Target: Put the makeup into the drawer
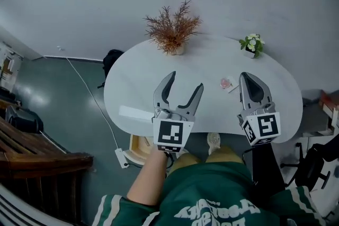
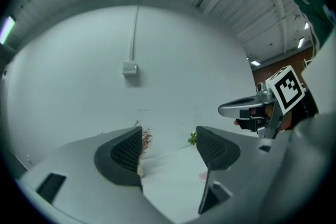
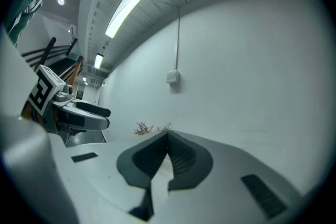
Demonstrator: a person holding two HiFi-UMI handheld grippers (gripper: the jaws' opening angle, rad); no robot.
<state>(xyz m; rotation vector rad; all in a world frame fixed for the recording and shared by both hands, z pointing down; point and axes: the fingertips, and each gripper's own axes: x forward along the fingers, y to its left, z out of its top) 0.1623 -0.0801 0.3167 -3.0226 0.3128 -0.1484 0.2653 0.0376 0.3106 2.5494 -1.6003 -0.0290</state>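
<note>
A small pink makeup item (image 1: 226, 83) lies on the white oval table (image 1: 137, 79), just left of my right gripper (image 1: 247, 78), which hovers shut and empty. My left gripper (image 1: 186, 82) hangs open and empty over the table's middle, well left of the makeup. In the left gripper view the open jaws (image 2: 168, 149) frame the tabletop, and the pink makeup (image 2: 202, 176) shows just beside the right jaw. The right gripper view shows its jaws (image 3: 168, 152) closed on nothing. A white drawer front (image 1: 135, 113) juts out at the table's near left edge.
A dried brown plant (image 1: 172, 33) in a vase stands at the table's far edge. A small potted green plant (image 1: 252, 44) sits at the far right. A wooden stool (image 1: 139, 150) stands under the near edge. Dark furniture (image 1: 37, 156) fills the left floor.
</note>
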